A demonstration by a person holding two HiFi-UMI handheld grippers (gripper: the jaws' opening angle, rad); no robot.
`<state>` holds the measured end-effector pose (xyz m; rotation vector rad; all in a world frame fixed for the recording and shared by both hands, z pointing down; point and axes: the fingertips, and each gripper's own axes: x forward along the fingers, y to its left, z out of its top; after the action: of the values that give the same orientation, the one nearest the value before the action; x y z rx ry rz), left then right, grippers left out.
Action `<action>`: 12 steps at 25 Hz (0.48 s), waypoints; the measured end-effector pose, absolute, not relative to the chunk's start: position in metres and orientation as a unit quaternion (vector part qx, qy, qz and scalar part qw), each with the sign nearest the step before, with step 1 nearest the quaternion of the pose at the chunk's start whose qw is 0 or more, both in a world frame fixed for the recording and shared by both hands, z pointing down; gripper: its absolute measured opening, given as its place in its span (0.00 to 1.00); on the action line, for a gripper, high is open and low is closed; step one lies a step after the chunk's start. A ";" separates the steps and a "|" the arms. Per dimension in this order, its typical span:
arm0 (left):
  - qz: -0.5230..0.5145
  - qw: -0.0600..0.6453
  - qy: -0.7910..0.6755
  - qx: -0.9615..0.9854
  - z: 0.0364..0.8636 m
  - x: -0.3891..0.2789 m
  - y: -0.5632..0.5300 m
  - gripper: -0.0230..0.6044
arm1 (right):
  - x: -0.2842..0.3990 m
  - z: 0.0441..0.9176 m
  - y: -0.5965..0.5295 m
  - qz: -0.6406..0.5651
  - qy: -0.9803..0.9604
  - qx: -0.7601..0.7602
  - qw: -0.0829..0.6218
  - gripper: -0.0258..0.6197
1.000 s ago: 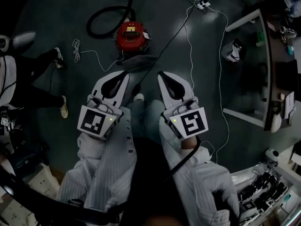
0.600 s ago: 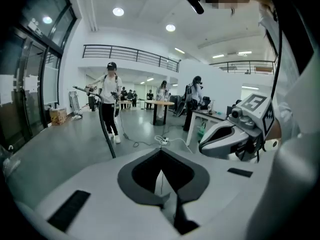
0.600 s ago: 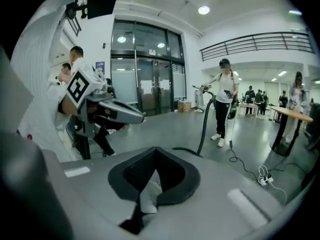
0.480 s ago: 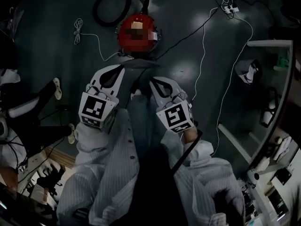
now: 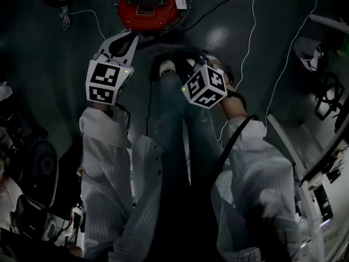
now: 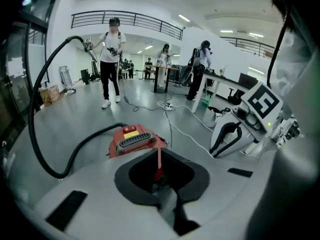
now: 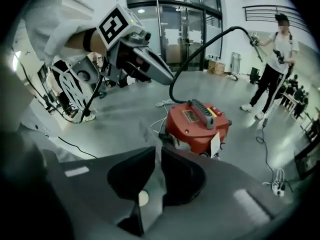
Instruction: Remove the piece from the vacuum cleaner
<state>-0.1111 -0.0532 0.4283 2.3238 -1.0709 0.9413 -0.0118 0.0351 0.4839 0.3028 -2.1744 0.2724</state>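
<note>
One red vacuum cleaner (image 5: 150,4) stands on the grey floor (image 5: 49,64), just in front of the person's shoes and close ahead of the two grippers. It has one black handle on its top, and one black hose (image 6: 37,129) goes out from it, makes a wide loop and rises toward a person (image 6: 111,59) who stands farther back. Which piece of it can come off cannot be told.

The left gripper (image 6: 159,151) points down at the cleaner. Its jaws are closed together and hold nothing; only a thin line of the red body shows between them. The right gripper (image 7: 157,149) is beside it, apart from it, and also points at the cleaner. Its jaws have just been opening and now stand a narrow crack apart, with nothing between them. Neither gripper touches the cleaner.

Each gripper carries one marker cube. In the left gripper view three people stand in the hall behind. Two thin white cables (image 5: 248,42) lie on the floor at the right.
</note>
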 end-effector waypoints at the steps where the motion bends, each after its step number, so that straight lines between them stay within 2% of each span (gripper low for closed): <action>1: 0.348 0.202 -0.384 0.831 0.447 -0.114 -0.055 0.04 | -0.013 0.500 0.035 0.112 -0.879 0.113 0.450 0.07; 4: 0.375 0.179 -0.371 0.830 0.490 -0.116 -0.064 0.05 | -0.014 0.535 0.034 0.132 -0.879 0.097 0.447 0.15; 8: 0.412 0.142 -0.325 0.839 0.527 -0.108 -0.082 0.21 | -0.015 0.568 0.029 0.116 -0.875 0.065 0.465 0.23; 12: 0.457 0.090 -0.268 0.843 0.551 -0.099 -0.096 0.25 | -0.022 0.593 0.030 0.091 -0.865 0.038 0.491 0.28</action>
<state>-0.0992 -0.0963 0.5513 2.5069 -0.7982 1.3597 -0.0221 0.0299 0.5934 0.0918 -2.1010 0.2205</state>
